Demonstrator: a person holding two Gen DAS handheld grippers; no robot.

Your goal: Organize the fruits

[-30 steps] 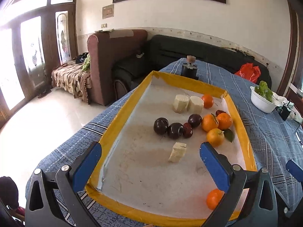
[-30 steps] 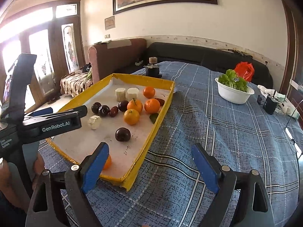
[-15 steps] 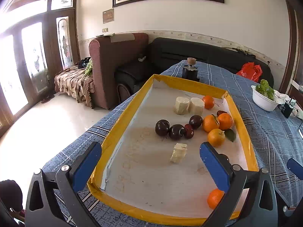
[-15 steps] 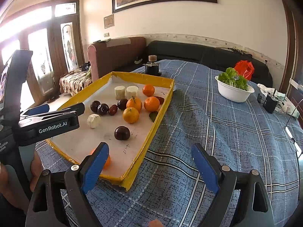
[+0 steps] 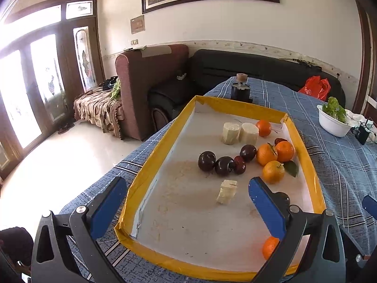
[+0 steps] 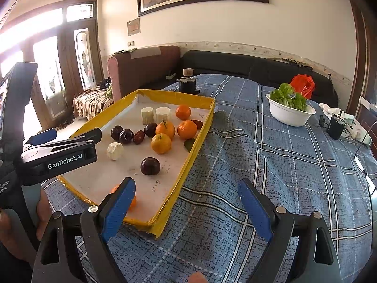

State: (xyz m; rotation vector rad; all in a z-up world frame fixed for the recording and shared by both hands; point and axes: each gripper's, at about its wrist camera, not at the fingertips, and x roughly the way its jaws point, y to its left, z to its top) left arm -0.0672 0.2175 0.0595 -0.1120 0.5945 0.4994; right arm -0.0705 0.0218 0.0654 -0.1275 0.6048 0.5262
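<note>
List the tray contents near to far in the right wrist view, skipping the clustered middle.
Orange behind the right gripper's finger → lone dark plum → single white chunk → far orange by the back wall of the yellow tray.

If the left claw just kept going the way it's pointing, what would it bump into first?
Probably the pale chunk lying alone on the tray, which sits nearly centred between the open left claw's fingers. Depth is hard to judge.

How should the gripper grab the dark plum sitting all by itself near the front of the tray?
Probably from above, with the fingers closing across the middle of the lone plum, its widest part. It is round and could roll, and it sits apart from the other fruit on the flat floor of the tray, so both sides are free.
</note>
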